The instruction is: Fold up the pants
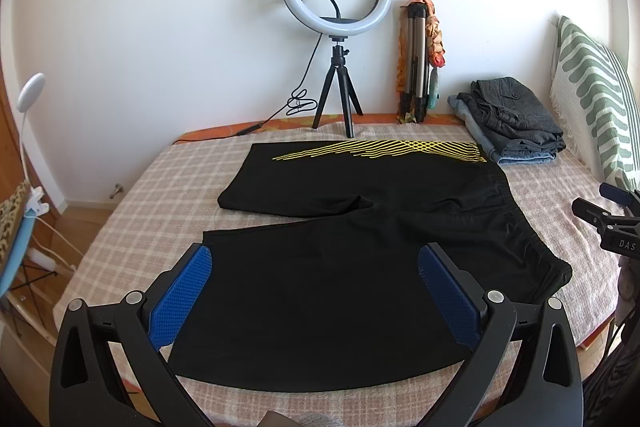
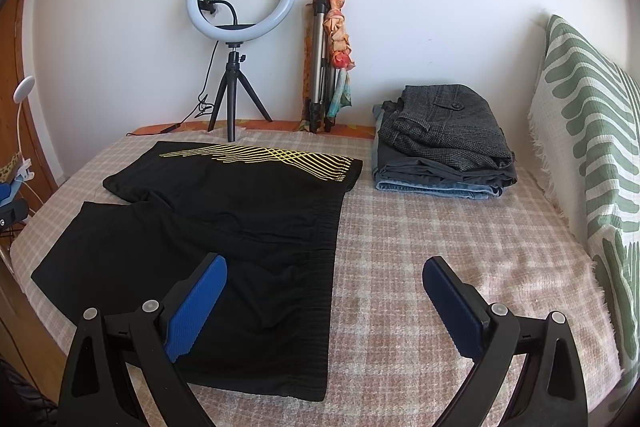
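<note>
Black shorts [image 1: 360,227] with a yellow line pattern on the far leg lie spread flat on the checked bedcover [image 1: 160,195], waistband to the right, legs to the left. My left gripper [image 1: 316,267] is open and empty, held above the near leg. My right gripper [image 2: 324,279] is open and empty, held above the waistband end of the shorts [image 2: 224,211], left finger over the cloth, right finger over the bare cover [image 2: 440,227]. The right gripper's body shows at the right edge of the left wrist view [image 1: 612,223].
A stack of folded clothes [image 2: 444,143] sits at the back right of the bed. A ring light on a small tripod [image 2: 236,67] and a folded tripod with a scarf [image 2: 328,67] stand by the wall. A green-patterned pillow [image 2: 588,147] leans at the right.
</note>
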Tool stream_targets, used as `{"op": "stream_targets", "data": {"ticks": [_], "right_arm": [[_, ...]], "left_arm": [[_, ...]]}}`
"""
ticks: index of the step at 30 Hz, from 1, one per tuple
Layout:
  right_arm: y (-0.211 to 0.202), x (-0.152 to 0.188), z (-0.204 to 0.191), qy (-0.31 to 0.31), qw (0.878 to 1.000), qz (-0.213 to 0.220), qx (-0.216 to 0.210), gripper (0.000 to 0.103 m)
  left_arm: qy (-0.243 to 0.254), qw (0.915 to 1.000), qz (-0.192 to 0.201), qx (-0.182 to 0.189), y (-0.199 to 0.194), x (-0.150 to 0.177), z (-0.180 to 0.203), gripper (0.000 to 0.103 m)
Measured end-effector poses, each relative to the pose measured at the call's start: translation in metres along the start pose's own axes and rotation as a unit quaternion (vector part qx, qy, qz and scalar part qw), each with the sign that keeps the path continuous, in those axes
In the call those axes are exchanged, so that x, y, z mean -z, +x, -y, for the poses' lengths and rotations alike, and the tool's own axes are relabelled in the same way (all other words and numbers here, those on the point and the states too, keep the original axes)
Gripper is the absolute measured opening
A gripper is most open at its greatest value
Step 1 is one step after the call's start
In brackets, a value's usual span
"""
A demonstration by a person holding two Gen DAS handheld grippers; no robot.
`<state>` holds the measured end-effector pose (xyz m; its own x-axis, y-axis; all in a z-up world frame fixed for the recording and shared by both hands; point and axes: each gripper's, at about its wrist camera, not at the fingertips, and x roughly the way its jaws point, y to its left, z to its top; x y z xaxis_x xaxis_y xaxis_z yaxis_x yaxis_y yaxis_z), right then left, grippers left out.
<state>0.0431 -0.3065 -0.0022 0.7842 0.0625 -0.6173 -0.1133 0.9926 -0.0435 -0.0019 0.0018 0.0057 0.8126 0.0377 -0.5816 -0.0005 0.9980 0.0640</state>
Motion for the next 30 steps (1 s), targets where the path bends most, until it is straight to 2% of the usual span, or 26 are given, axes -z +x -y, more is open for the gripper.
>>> {"op": "stream_targets", "data": {"ticks": [15,22,30], "right_arm": [[0.001,0.0,-0.001,-0.001,1.0,-0.002,-0.003,0.1],[0.004,0.002,-0.001,-0.006,1.0,-0.008,-0.01,0.1],[0.006,-0.007,0.0,-0.02,0.999,0.017,-0.018,0.099]], "left_arm": [[0.001,1.0,-0.003,-0.001,0.002,0.001,-0.002,0.103],[-0.005,0.9999,-0.013,-0.005,0.01,0.004,-0.014,0.103],[-0.008,0.9999,-0.013,-0.006,0.023,0.002,-0.031,0.103]]}}
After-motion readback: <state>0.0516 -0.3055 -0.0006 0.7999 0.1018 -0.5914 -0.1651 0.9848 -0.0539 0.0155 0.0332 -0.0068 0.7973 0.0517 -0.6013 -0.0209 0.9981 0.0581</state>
